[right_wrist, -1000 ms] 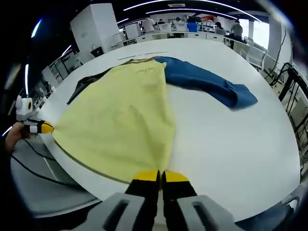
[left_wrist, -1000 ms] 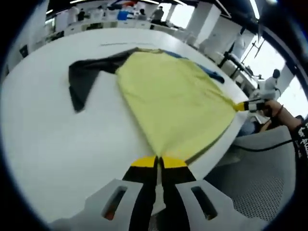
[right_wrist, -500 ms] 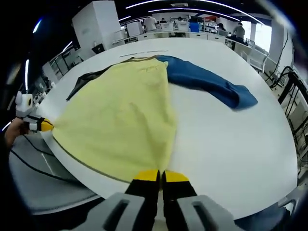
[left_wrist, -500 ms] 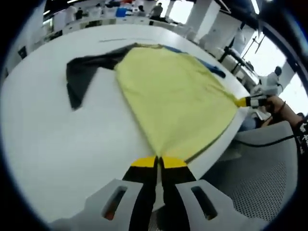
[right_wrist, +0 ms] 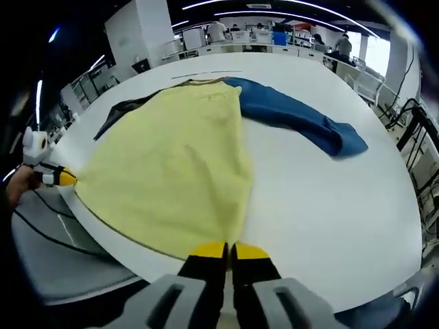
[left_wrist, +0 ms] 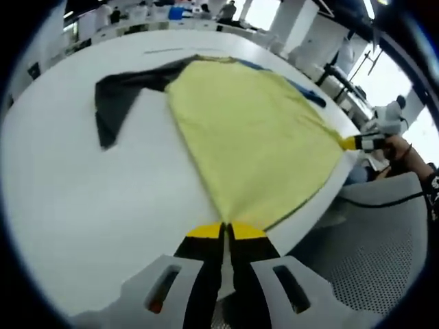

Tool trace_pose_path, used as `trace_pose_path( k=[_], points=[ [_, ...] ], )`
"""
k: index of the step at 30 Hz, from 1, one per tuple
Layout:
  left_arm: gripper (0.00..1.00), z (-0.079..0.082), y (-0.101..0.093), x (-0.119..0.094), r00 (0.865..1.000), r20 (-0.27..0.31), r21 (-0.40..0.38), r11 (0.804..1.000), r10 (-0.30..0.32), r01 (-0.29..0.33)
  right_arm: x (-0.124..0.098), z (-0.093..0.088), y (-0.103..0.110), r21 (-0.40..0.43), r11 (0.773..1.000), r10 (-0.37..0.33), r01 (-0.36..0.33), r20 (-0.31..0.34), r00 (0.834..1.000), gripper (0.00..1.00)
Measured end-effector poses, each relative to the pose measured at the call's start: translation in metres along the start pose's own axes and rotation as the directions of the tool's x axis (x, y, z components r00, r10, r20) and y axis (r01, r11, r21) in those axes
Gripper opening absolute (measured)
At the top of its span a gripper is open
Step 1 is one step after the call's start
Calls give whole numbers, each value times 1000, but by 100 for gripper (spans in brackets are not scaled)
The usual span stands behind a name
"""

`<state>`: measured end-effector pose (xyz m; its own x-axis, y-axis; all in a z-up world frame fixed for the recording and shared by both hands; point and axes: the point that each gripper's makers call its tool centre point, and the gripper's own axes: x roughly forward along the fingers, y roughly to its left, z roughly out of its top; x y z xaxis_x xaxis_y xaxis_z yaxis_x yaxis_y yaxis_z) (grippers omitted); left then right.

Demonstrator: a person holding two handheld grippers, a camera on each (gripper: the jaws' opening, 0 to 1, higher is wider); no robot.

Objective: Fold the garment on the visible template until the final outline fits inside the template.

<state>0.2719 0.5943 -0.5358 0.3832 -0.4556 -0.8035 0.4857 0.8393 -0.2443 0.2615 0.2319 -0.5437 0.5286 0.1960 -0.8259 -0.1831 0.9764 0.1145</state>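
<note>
Two grippers hold the yellow garment (left_wrist: 250,133) by its two near corners, at the near edge of the white table (left_wrist: 82,212). In the left gripper view, the left gripper (left_wrist: 226,232) has its yellow-tipped jaws pressed together on one corner of the cloth. The right gripper (left_wrist: 351,142) shows at the far right of this view, gripping the other corner, with a hand (left_wrist: 396,147) behind it. In the right gripper view, the right gripper (right_wrist: 229,251) also has its jaws together on the hem, and the left gripper (right_wrist: 63,179) appears at the left edge. The garment (right_wrist: 175,164) lies flat, spread toward the far side of the table. A black sleeve (left_wrist: 113,99) extends to the left, and a blue sleeve (right_wrist: 295,118) extends to the right on the table (right_wrist: 329,205). I cannot make out a template outline.
</note>
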Motion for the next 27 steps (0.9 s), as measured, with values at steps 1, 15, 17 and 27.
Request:
trace_pose_path(
  k=[1,15,17,27],
  points=[
    [0,-2,2,0,1000,-7,10,1000,11,-11,2,0,-3,12,1000,4,-4,1,1000,0],
    [12,11,5,-10,997,72,-62,998,19,-15,-2,5,-1,32,999,-8,8,14,1000,20],
    [19,18,5,-14,994,103,-44,999,24,-20,-2,8,0,36,999,4,-5,25,1000,22],
    [50,44,0,-28,978,206,-11,1000,29,-28,-11,28,1,64,997,32,-36,68,997,49]
  ],
)
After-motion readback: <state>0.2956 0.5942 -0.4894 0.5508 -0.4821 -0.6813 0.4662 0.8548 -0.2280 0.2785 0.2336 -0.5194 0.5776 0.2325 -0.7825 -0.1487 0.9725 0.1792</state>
